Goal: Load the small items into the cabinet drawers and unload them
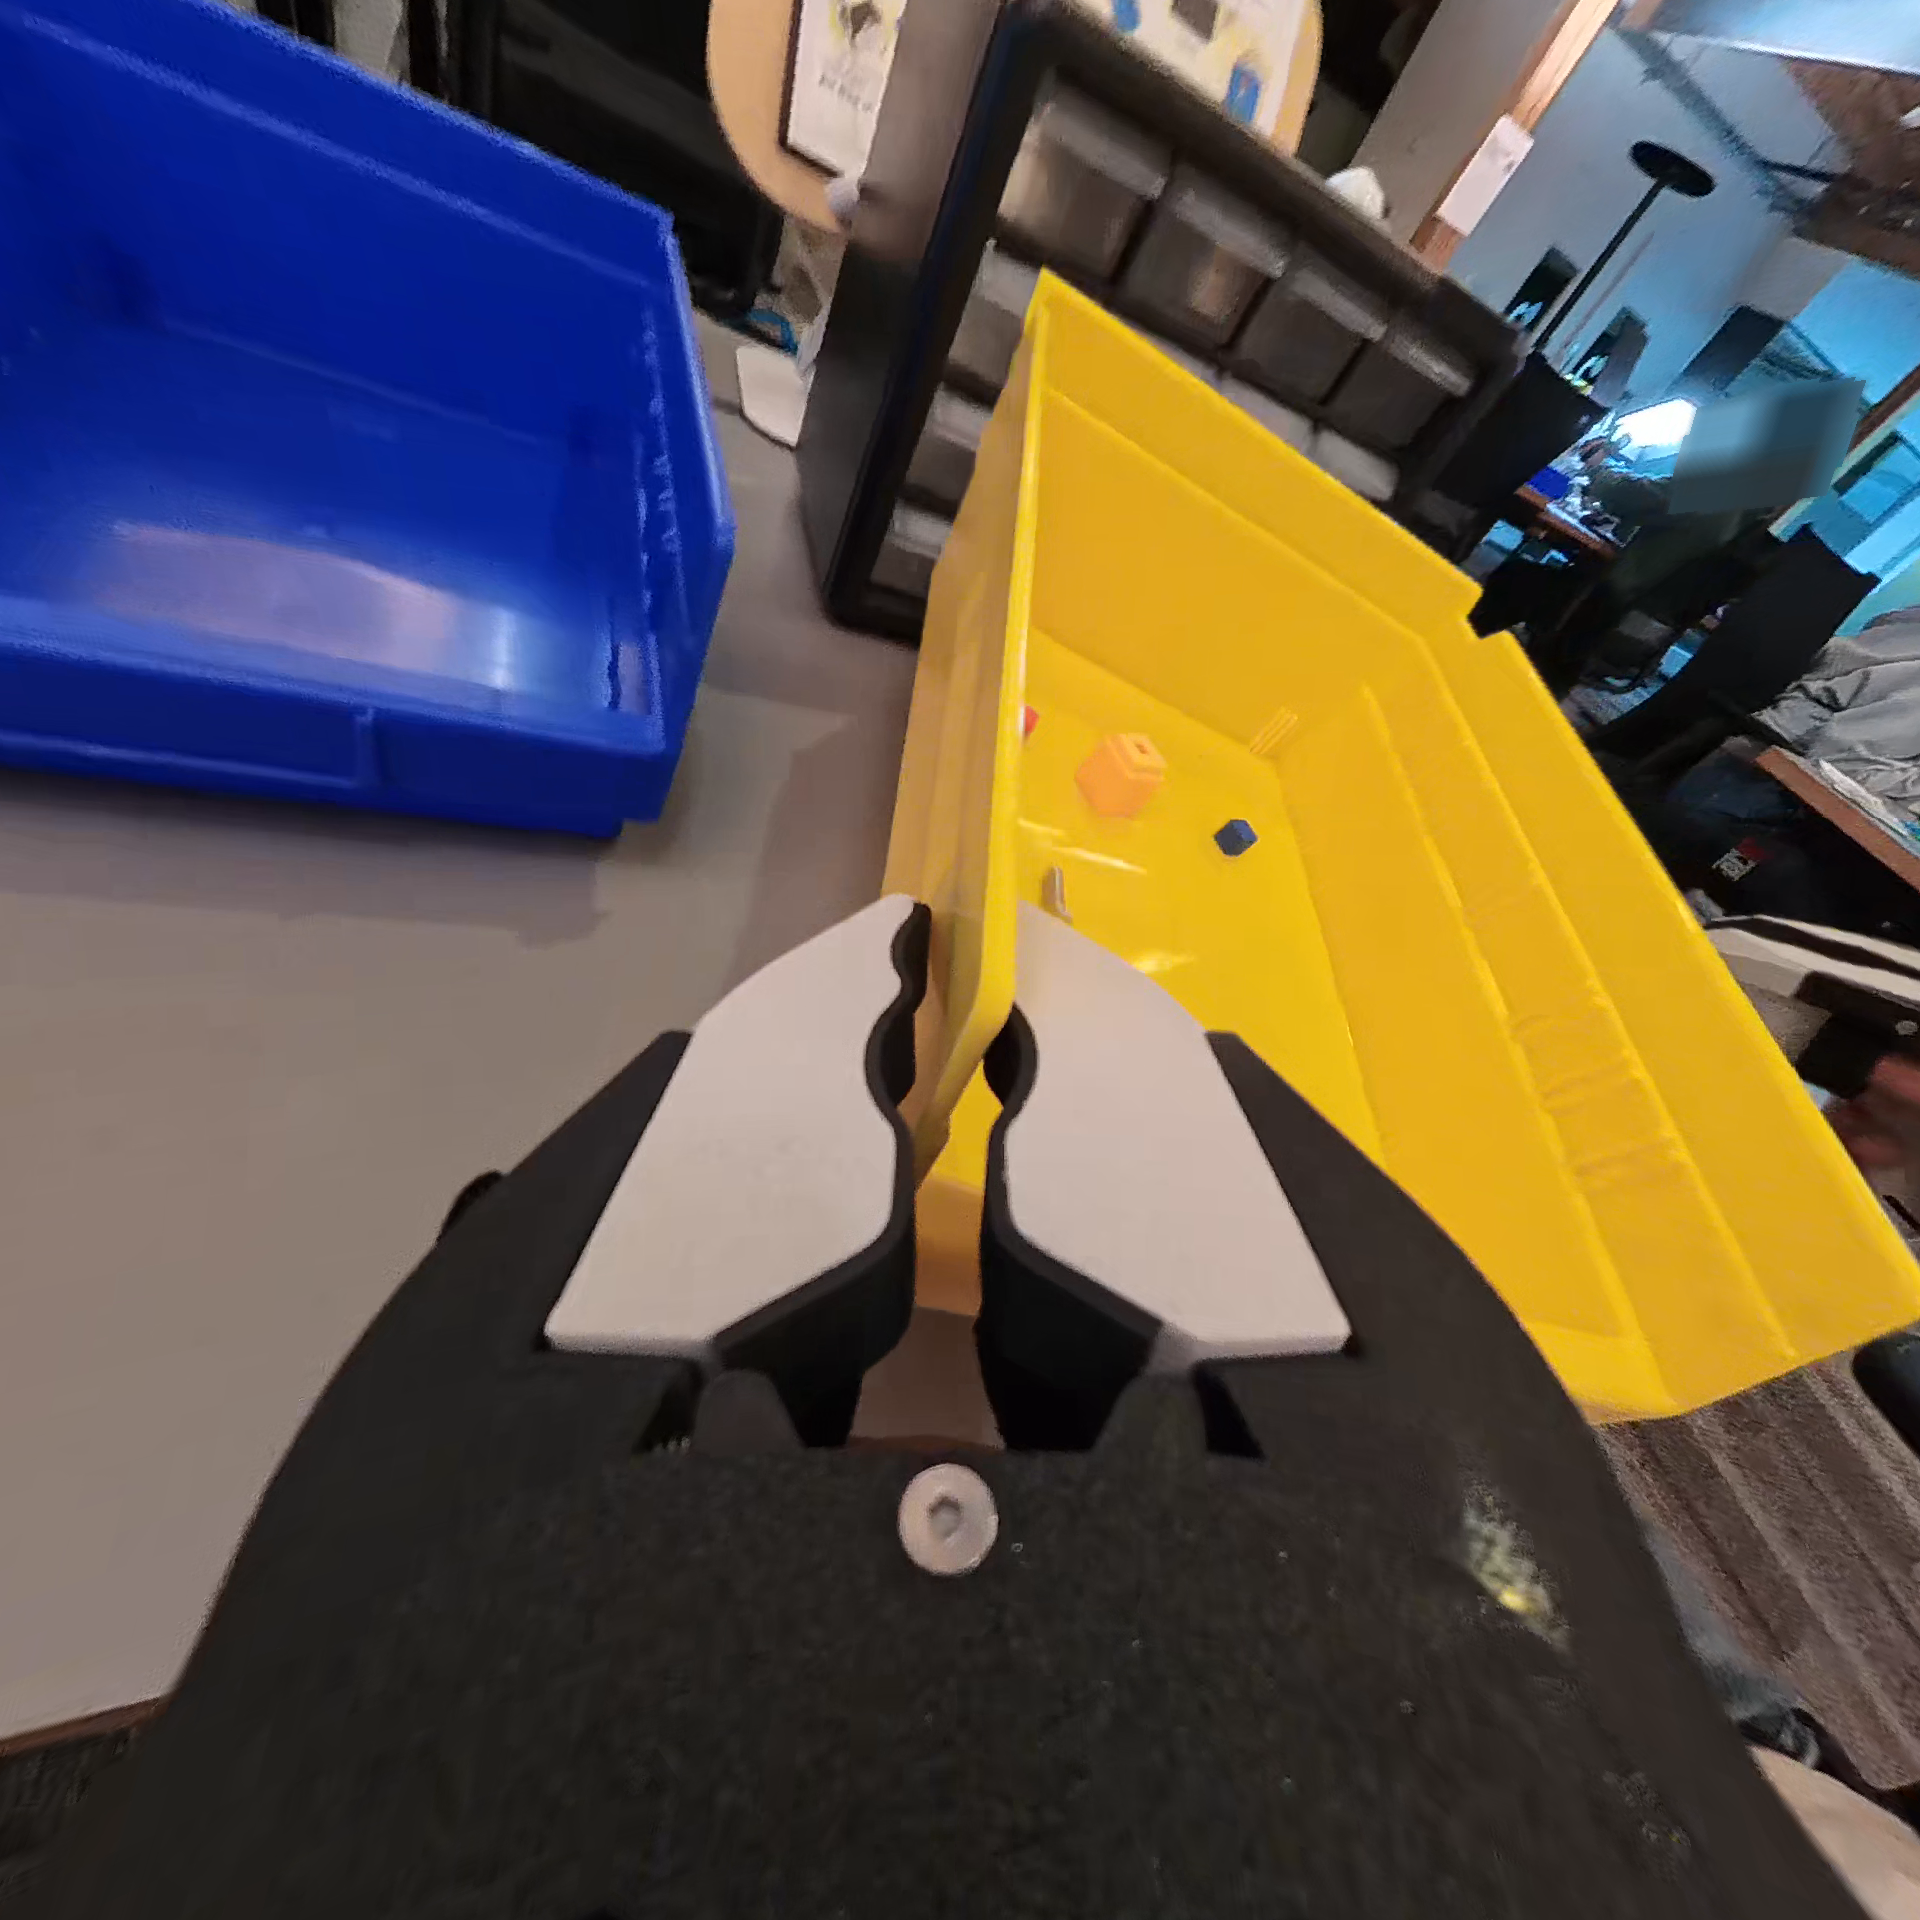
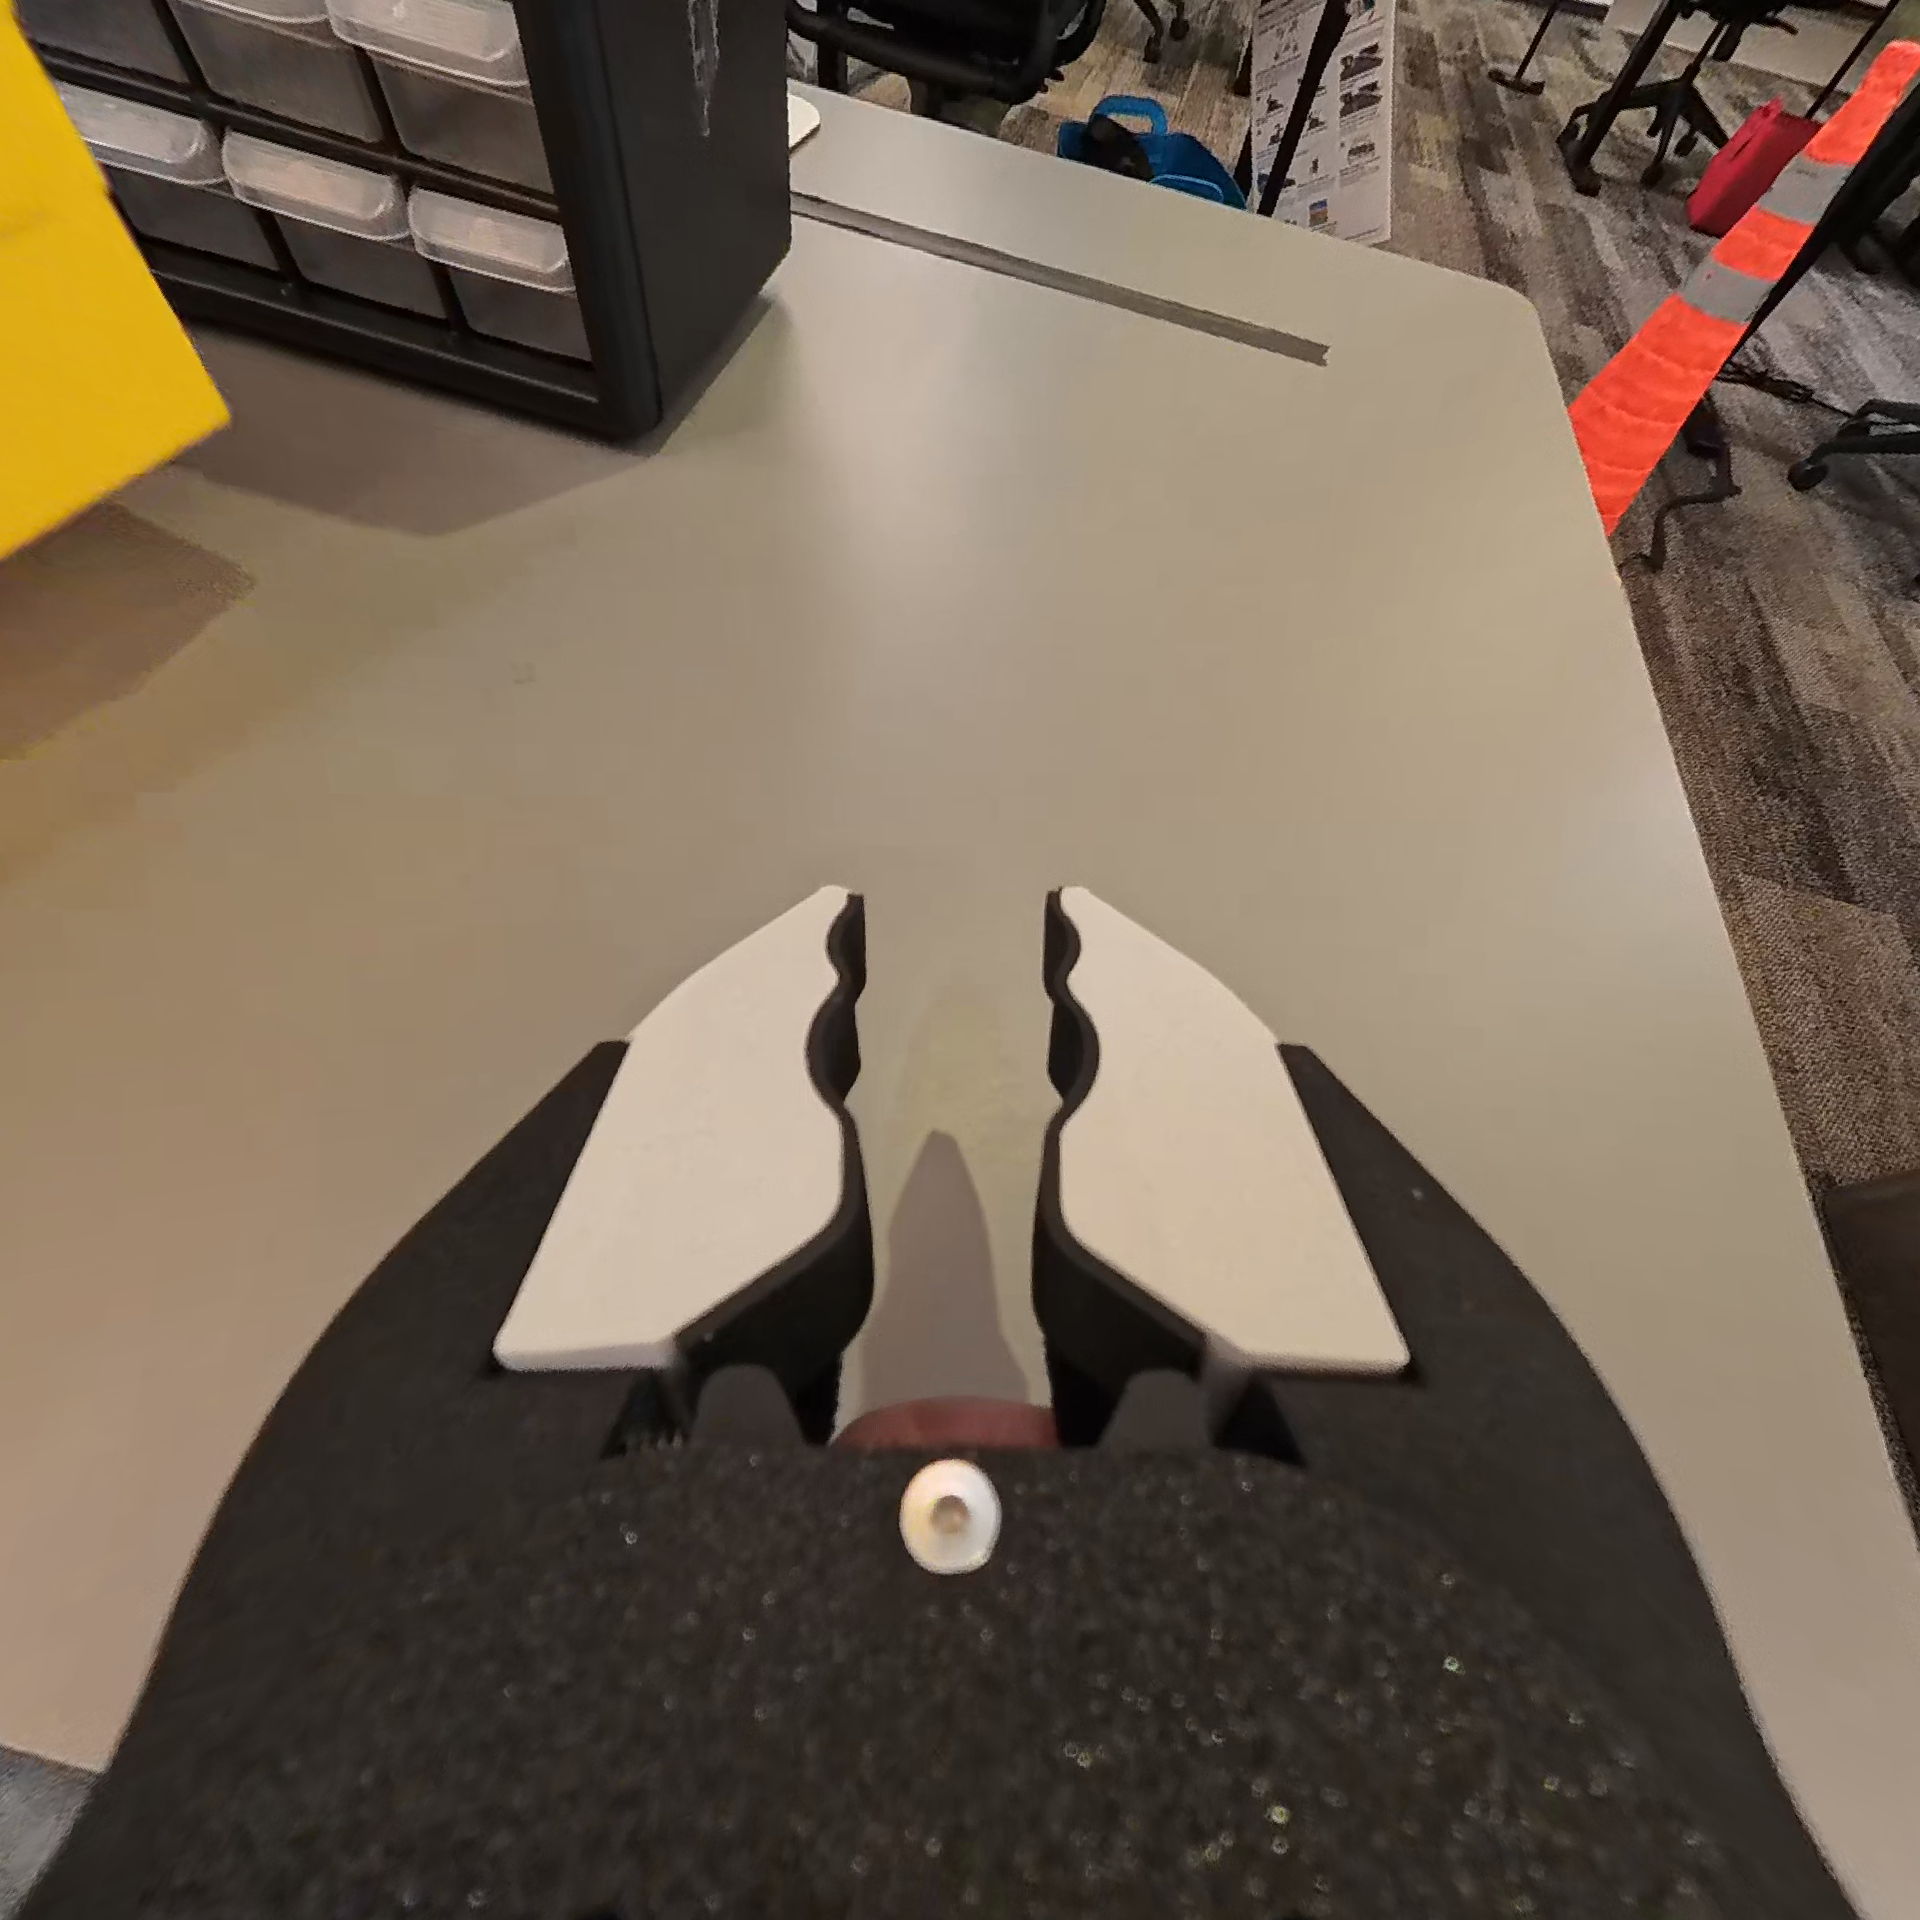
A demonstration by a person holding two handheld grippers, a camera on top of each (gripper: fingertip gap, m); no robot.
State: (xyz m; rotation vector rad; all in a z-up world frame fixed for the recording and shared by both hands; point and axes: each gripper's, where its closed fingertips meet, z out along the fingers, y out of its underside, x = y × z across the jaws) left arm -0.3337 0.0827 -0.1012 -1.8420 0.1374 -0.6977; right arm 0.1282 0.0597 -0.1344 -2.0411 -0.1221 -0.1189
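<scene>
Bins are seen first in the left wrist view. The yellow bin [image 1: 1299, 644] is made of smooth, shiny plastic and is long, with stepped walls. Its near side wall is pinched between the two fingers of the left gripper [image 1: 966, 914]. The bin looks tilted. A few small things lie inside it at the far end: an orange block [image 1: 1120, 771] with a little hole on top, a small dark blue cube [image 1: 1234, 836], and a bit of something red [image 1: 1029, 719] mostly hidden by the wall. A thin pale piece [image 1: 1056, 891] is seen near the fingertip, but what it is cannot be told. The blue bin [image 1: 343, 499] sits to the left on the grey table [image 1: 312, 1039]; nothing is seen in it, and its left part is cut off by the picture edge. The black cabinet [image 1: 1195, 260] with clear drawers stands behind the yellow bin, and it is blurry.

In the right wrist view, the right gripper [image 2: 954, 909] is held over the smooth grey table [image 2: 1039, 623] with its fingers spread apart and nothing between them. The finger tops are flat and pale, and the inner pads [image 2: 847, 997] are black and wavy. The cabinet [image 2: 623, 208] stands at the top left, with rows of see-through drawers [image 2: 312, 187] set in a black frame. What is in the drawers cannot be made out. One corner of the yellow bin [image 2: 83, 343] is seen at the left edge, with the rest cut off.
</scene>
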